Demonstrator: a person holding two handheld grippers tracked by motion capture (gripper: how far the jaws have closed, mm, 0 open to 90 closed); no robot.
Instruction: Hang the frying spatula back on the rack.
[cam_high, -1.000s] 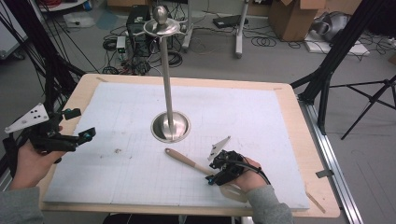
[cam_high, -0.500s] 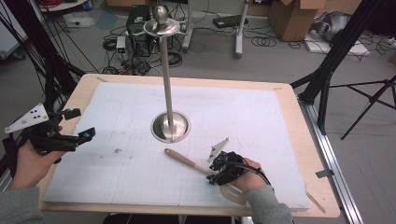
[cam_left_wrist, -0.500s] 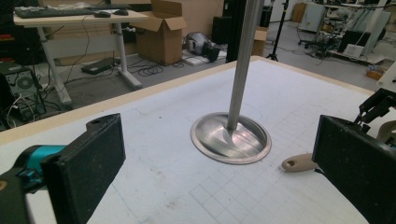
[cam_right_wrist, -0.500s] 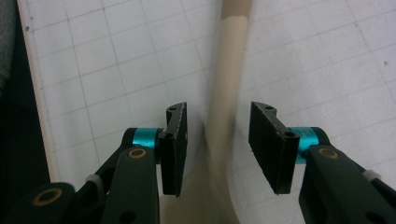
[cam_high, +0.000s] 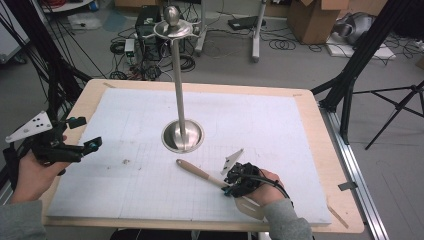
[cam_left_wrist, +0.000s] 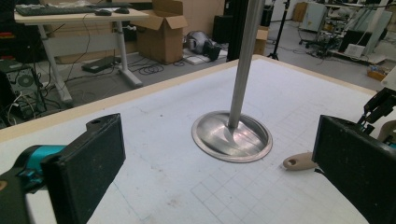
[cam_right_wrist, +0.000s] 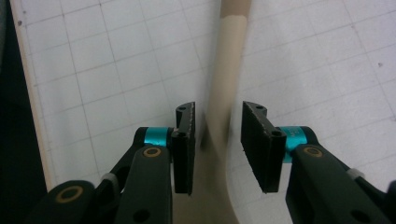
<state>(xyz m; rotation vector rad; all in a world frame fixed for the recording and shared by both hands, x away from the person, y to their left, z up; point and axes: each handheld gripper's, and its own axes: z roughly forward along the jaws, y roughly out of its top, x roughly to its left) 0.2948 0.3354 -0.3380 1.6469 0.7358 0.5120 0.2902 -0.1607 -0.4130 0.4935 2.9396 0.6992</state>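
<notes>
Right tongs (cam_right_wrist: 217, 147) point down, closing astride the spatula (cam_right_wrist: 223, 93), not yet gripping; left tongs (cam_left_wrist: 210, 163) level, apart.

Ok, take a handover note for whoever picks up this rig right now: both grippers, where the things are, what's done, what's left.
Right gripper: low over the beige spatula, its handle between the jaws, which have just been closing; pads not yet pressing.
Left gripper: open, holding nothing, at the left table edge.
Metal stand: upright mid-mat, nothing hanging on it.
Done: right gripper lined up on the handle.
Left: close the grip, lift the spatula.
</notes>
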